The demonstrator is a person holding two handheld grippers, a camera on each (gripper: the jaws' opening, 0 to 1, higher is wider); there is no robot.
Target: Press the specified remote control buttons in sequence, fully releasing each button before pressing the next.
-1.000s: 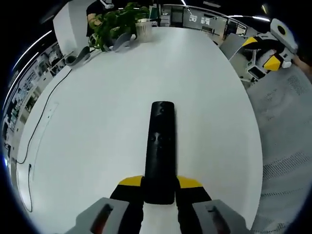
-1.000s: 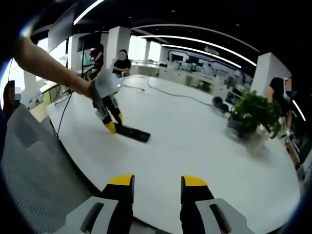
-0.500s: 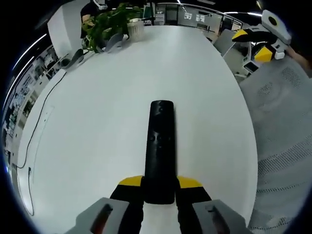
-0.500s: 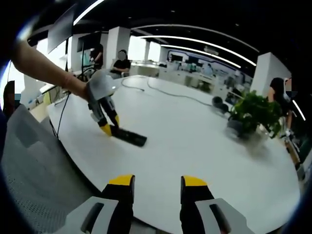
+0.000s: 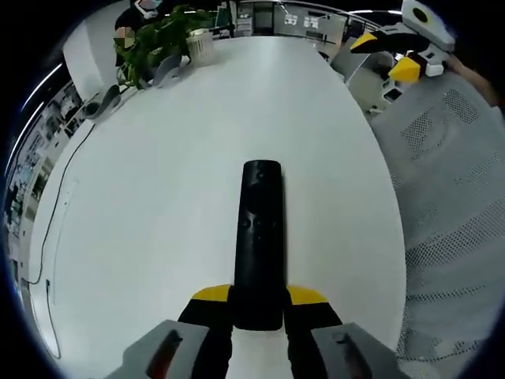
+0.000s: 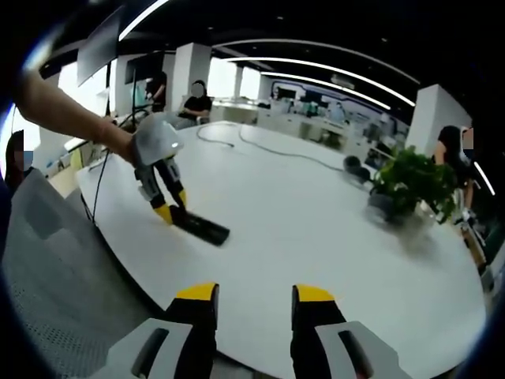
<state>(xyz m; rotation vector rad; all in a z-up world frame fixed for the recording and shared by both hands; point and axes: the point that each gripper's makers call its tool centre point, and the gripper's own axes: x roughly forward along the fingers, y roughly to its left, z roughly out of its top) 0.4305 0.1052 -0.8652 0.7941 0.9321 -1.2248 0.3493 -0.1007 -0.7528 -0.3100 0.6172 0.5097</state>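
Note:
A long black remote control [image 5: 259,237] points away from me over the white table [image 5: 158,197], its near end clamped between my left gripper [image 5: 258,302]'s yellow-tipped jaws. Small buttons show on its upper face. In the right gripper view the same remote [image 6: 202,227] lies low over the table's left side with the left gripper [image 6: 167,207] shut on its end, held by a person's arm [image 6: 59,106]. My right gripper [image 6: 255,298] hovers open beyond the table's near edge, nothing between its jaws. It also appears far off in the left gripper view [image 5: 390,57].
A potted plant [image 6: 406,185] stands at the table's far side, with a white cup [image 5: 200,47] beside it. A black cable [image 5: 59,213] runs along the table's left. A grey mesh chair [image 5: 450,197] sits beside the table edge. People sit in the background.
The left gripper has moved with the remote toward the table's near left edge, seen from the right gripper view. The right gripper has stayed put.

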